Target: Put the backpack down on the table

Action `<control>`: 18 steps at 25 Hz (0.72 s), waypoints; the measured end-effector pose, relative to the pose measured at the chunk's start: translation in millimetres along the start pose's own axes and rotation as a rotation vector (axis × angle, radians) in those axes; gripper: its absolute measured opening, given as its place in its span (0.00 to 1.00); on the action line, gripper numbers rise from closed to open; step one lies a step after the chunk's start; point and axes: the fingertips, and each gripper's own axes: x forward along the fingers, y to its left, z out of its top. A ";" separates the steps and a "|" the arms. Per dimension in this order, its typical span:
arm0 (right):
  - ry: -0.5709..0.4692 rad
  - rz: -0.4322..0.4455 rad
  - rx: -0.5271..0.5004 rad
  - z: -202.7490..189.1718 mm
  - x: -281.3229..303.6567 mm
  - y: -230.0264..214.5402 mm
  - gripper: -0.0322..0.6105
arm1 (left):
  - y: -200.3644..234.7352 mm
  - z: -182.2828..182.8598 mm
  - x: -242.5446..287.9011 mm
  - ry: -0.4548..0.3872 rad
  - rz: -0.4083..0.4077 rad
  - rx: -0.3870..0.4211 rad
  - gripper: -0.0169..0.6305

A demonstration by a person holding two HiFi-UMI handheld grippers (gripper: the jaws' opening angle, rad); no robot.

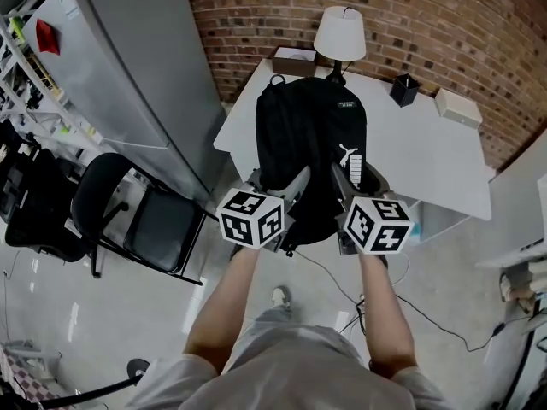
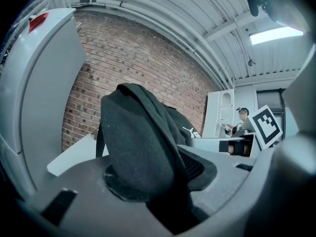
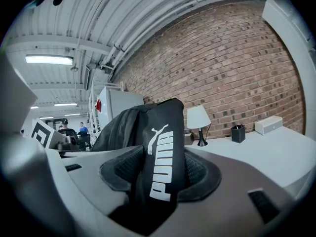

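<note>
A black backpack (image 1: 309,148) with white print hangs between both grippers, above the near edge of a white table (image 1: 427,156). My left gripper (image 1: 286,196) is shut on a thick fold of the backpack's black fabric (image 2: 140,152). My right gripper (image 1: 349,188) is shut on the black strap (image 3: 163,167) bearing the white lettering. The backpack's top with its loop handle reaches over the table toward the lamp. Its underside is hidden, so I cannot tell whether it touches the tabletop.
On the table stand a white lamp (image 1: 340,34), a cardboard box (image 1: 293,60), a black pen cup (image 1: 404,90) and a pale box (image 1: 458,107). A grey cabinet (image 1: 128,67) and a black chair (image 1: 137,216) stand left. Cables (image 1: 410,310) lie on the floor. A brick wall (image 1: 427,15) backs the table.
</note>
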 end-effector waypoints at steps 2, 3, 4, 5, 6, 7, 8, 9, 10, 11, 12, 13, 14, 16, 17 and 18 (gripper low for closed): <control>-0.003 -0.008 0.001 3.1 13.5 3.0 0.36 | 13.4 5.4 3.8 -0.001 -0.010 0.003 0.28; -0.005 -0.012 0.002 4.7 20.0 4.4 0.36 | 19.9 8.1 5.6 -0.001 -0.015 0.004 0.28; -0.006 -0.016 0.003 6.2 26.5 5.7 0.36 | 26.1 10.7 7.5 -0.001 -0.019 0.005 0.28; -0.007 -0.020 0.004 7.5 32.7 6.8 0.36 | 32.2 12.9 9.6 0.000 -0.024 0.006 0.28; -0.007 -0.025 0.004 8.7 38.7 7.5 0.36 | 38.0 15.0 11.9 0.000 -0.029 0.006 0.28; -0.006 -0.029 0.005 9.8 44.4 8.0 0.36 | 43.5 16.9 14.2 0.001 -0.034 0.005 0.28; -0.006 -0.034 0.005 10.8 49.9 8.6 0.36 | 48.8 18.5 16.4 0.003 -0.038 0.005 0.28; -0.006 -0.039 0.006 11.5 55.2 9.2 0.36 | 53.9 20.0 18.4 0.004 -0.043 0.004 0.28; -0.005 -0.043 0.007 12.1 60.2 9.8 0.36 | 58.8 21.4 20.3 0.004 -0.047 0.004 0.28; -0.005 -0.047 0.007 12.7 64.9 10.2 0.36 | 63.4 22.8 22.3 0.005 -0.051 0.004 0.28; -0.004 -0.051 0.007 13.3 69.5 10.3 0.36 | 67.7 24.0 24.4 0.005 -0.055 0.003 0.28; -0.004 -0.055 0.006 13.7 73.7 10.3 0.36 | 71.7 24.8 26.5 0.005 -0.059 0.001 0.28; -0.002 -0.059 0.004 13.8 77.7 10.1 0.36 | 75.4 25.0 28.6 0.005 -0.063 -0.001 0.28; 0.002 -0.067 0.002 13.2 84.8 8.2 0.36 | 81.6 24.3 33.5 0.008 -0.069 -0.006 0.28; 0.004 -0.072 0.002 12.6 87.9 6.4 0.36 | 84.0 23.5 36.5 0.011 -0.073 -0.009 0.28; 0.005 -0.076 0.003 12.0 90.7 4.2 0.36 | 86.1 22.6 39.7 0.014 -0.076 -0.010 0.28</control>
